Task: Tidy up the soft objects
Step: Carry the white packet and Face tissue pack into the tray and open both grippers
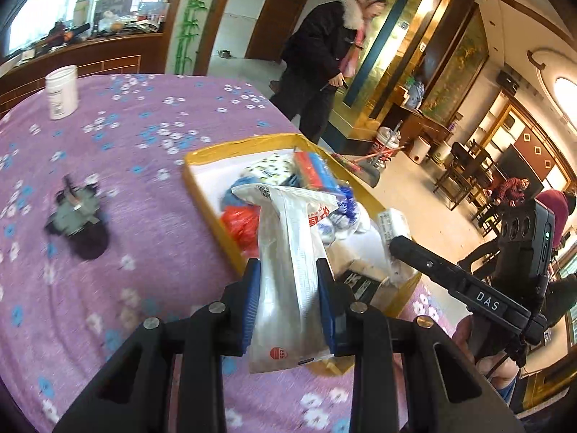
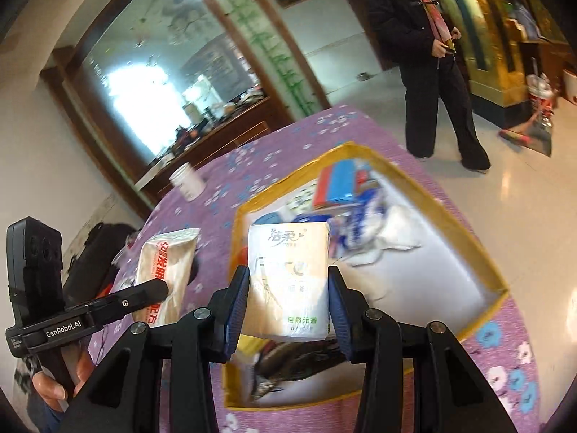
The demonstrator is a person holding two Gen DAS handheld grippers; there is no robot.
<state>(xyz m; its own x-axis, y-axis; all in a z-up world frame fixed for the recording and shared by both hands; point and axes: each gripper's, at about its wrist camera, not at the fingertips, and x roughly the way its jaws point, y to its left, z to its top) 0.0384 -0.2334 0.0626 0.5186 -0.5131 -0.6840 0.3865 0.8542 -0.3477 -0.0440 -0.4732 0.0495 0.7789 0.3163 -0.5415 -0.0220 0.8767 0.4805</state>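
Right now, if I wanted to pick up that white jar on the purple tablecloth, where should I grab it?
Grab the white jar around its middle, coming from the side. It stands upright with round, straight walls and bare cloth all around, so a level squeeze should probably hold it best.

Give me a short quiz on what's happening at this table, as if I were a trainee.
1. True or false: both hand-held grippers hold something.
2. What does the right hand-held gripper hold: A) a white jar, B) a tissue pack, C) a red bag?
3. Where does the white jar stand?

Key:
1. True: the left hand-held gripper pinches a plastic packet.
2. B, the tissue pack, above the yellow box.
3. On the purple tablecloth, outside the box.
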